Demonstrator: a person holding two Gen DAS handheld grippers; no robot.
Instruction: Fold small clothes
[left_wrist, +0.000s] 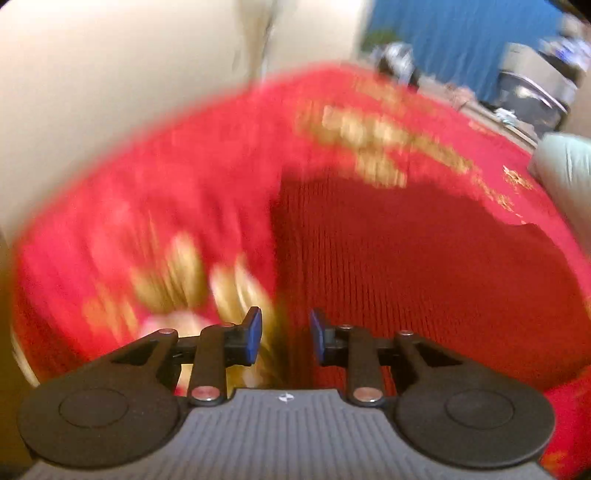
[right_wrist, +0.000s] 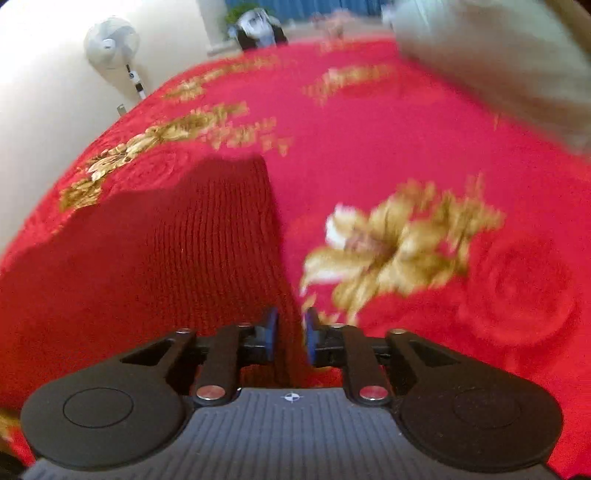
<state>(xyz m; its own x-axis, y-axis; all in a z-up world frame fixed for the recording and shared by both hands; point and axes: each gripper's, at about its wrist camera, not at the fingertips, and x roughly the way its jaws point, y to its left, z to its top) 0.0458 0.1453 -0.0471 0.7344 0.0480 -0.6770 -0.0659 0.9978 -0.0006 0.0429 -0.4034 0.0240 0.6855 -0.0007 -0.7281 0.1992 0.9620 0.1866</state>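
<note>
Dark red knit (left_wrist: 424, 266), ribbed, lies spread on the bed cover (right_wrist: 369, 140), a brighter red spread with gold flowers. From my left camera the knit fills the right half of the view, its straight edge running up from between the jaws; from my right camera the same knit (right_wrist: 155, 258) fills the left half, its edge again running up from the jaws to a squared corner. Left gripper (left_wrist: 285, 339): blue pads stand a little apart, and the knit's edge sits in the gap against the right-hand pad; I cannot tell whether the pads actually press the cloth. Right gripper (right_wrist: 290, 338): pads are narrower apart and a strip of knit edge passes right between them, filling the gap, so I read it as clamped on the knit. Both views are smeared with motion blur, worst over the cover's flowers. Farther out: a pale wall (left_wrist: 110, 74), a white standing fan (right_wrist: 110, 42) beside the bed, a blue curtain (left_wrist: 461, 37) with cluttered dark items below it, and a pale blurred mass (right_wrist: 498, 66) at the bed's upper right that I cannot identify.
</note>
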